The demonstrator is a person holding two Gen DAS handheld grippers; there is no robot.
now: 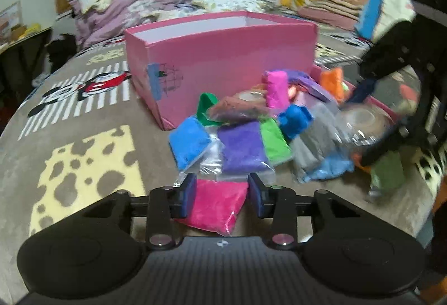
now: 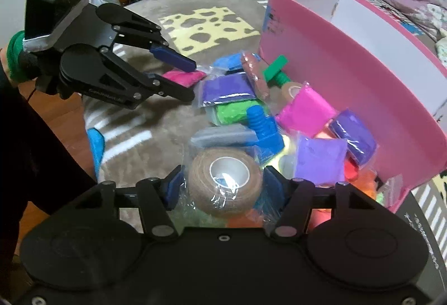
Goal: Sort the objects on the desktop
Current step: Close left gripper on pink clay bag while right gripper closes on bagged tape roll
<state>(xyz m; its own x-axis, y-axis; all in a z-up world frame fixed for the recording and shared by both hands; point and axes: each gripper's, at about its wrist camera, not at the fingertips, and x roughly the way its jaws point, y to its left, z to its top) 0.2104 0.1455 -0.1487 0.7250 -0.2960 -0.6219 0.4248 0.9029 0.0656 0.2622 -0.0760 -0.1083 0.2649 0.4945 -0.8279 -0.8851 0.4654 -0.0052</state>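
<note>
A cartoon-patterned blanket [image 1: 69,120] covers the work surface, and on it stands an open pink box [image 1: 220,59], its white inside showing from the right wrist view. Just in front of the box and against its wall lies a heap of bagged clay packets [image 2: 268,115] in purple, green, blue, magenta and grey, with a blue plastic bolt [image 2: 262,129] among them. The left gripper [image 1: 220,189] is low over the blanket at the near edge of the heap, its jaws parted around a hot-pink clay packet [image 1: 215,207]; whether the pads touch the bag cannot be told. The right gripper [image 2: 222,183] has its jaws wide on either side of a plastic-wrapped tan bandage roll [image 2: 225,182], pads close to the wrapping.
</note>
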